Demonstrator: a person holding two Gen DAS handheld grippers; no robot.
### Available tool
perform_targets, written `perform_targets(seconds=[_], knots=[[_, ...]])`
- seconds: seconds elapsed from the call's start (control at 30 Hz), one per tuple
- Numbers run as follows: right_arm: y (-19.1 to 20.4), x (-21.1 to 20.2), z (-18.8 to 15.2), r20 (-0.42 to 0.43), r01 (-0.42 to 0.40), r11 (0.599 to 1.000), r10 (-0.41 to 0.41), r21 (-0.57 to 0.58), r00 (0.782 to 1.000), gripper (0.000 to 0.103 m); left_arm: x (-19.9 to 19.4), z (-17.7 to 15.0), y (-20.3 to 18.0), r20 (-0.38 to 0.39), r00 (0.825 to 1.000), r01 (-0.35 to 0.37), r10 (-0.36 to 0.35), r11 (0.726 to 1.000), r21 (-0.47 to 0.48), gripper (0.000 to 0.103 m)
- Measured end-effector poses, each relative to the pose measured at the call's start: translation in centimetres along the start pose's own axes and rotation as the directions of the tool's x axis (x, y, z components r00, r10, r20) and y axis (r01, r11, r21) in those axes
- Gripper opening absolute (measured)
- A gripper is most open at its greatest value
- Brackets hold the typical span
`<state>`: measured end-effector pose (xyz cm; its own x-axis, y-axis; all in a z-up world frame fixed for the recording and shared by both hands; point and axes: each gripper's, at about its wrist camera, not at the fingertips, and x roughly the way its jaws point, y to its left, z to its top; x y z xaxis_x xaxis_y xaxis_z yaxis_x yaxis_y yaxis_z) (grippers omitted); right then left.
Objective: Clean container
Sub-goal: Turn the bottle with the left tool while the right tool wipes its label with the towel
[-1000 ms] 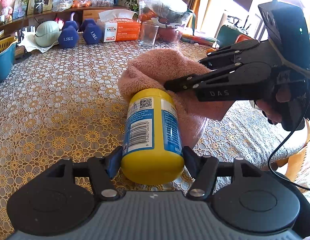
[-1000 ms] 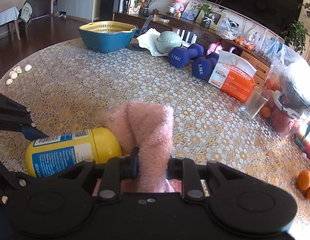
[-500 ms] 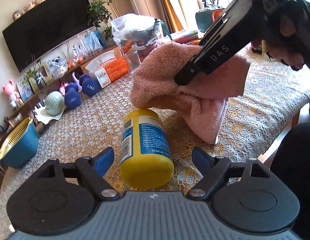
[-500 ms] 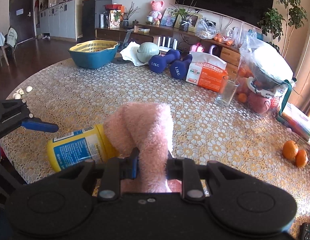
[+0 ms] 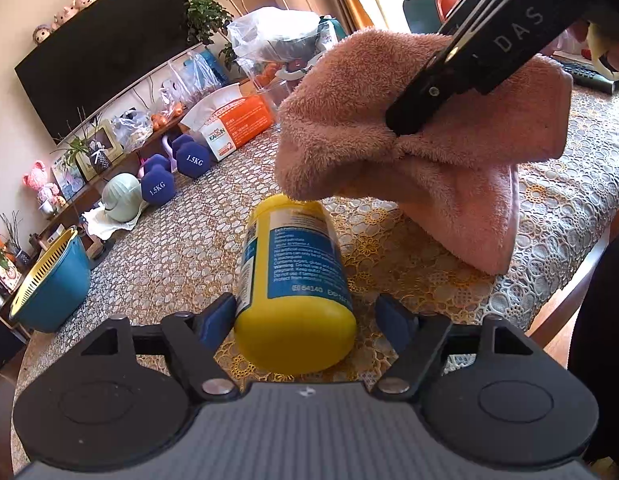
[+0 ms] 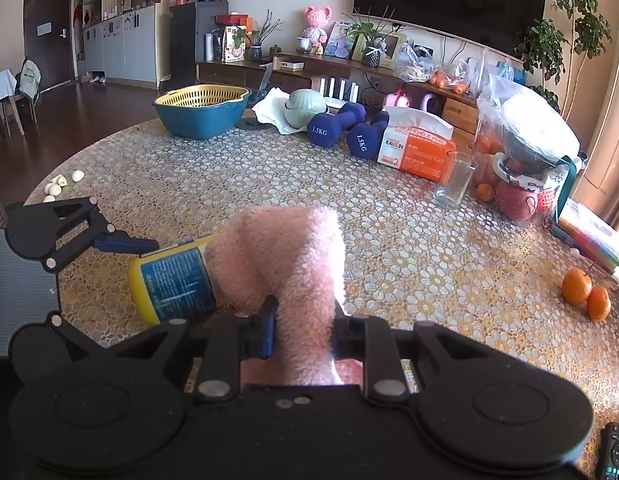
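A yellow container (image 5: 295,276) with a blue label lies on its side on the lace-covered table (image 5: 181,248). Its base points at my left gripper (image 5: 305,320), which is open. The left blue pad sits at the container's side, and a gap shows on the right. My right gripper (image 6: 303,320) is shut on a pink towel (image 6: 285,256). The towel (image 5: 389,128) hangs over the container's far end and hides its cap. In the right wrist view the container (image 6: 173,280) lies left of the towel, with a left gripper finger (image 6: 121,245) above it.
At the table's back stand a blue basin with a yellow strainer (image 6: 201,116), blue dumbbells (image 6: 337,124), an orange tissue box (image 6: 421,152), a glass (image 6: 455,180) and bagged fruit (image 6: 525,152). Two oranges (image 6: 585,292) lie right, garlic cloves (image 6: 61,184) left. The table edge (image 5: 569,280) is close on the right.
My left gripper let go of the container, which now lies on the table. The right gripper has raised the towel off the container's side to hang over its far end.
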<state>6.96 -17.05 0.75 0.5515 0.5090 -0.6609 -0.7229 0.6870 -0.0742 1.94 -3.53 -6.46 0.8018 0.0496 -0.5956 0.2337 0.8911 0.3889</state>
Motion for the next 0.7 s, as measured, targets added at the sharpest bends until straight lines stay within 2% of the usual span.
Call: perform_targets(seconds=[0.1, 0.3, 0.4, 0.53, 0.63, 0.7], knots=[[0.2, -0.1, 0.3, 0.009, -0.005, 1.0, 0.005, -0.001, 1.0, 0.022, 0.5, -0.2, 0.9, -0.011, 1.0, 0.007, -0.007, 0.999, -0.032, 0.064], [1.2, -0.2, 1.2, 0.03, -0.037, 0.999, 0.038, -0.02, 0.999, 0.022, 0.6, -0.4, 2.8, -0.012, 0.996, 0.081, -0.083, 0.985, -0.151, 0.064], [2.2, -0.5, 1.9, 0.048, -0.064, 0.997, 0.066, -0.048, 0.997, 0.022, 1.0, -0.3, 4.7, -0.018, 0.987, 0.148, -0.158, 0.955, -0.258, 0.064], [4.0, -0.7, 3.1, 0.061, -0.129, 0.987, 0.135, -0.095, 0.989, 0.022, 1.2, -0.2, 6.7, -0.004, 0.964, 0.242, -0.264, 0.889, -0.389, 0.064], [5.4, -0.2, 3.6, 0.04, -0.172, 0.975, 0.179, -0.143, 0.983, 0.022, 1.3, -0.3, 7.3, 0.008, 0.947, 0.292, -0.321, 0.851, -0.437, 0.064], [6.1, 0.5, 3.6, 0.015, -0.194, 0.966, 0.2, -0.17, 0.98, 0.022, 1.3, -0.5, 7.3, 0.003, 0.944, 0.298, -0.331, 0.845, -0.444, 0.064]])
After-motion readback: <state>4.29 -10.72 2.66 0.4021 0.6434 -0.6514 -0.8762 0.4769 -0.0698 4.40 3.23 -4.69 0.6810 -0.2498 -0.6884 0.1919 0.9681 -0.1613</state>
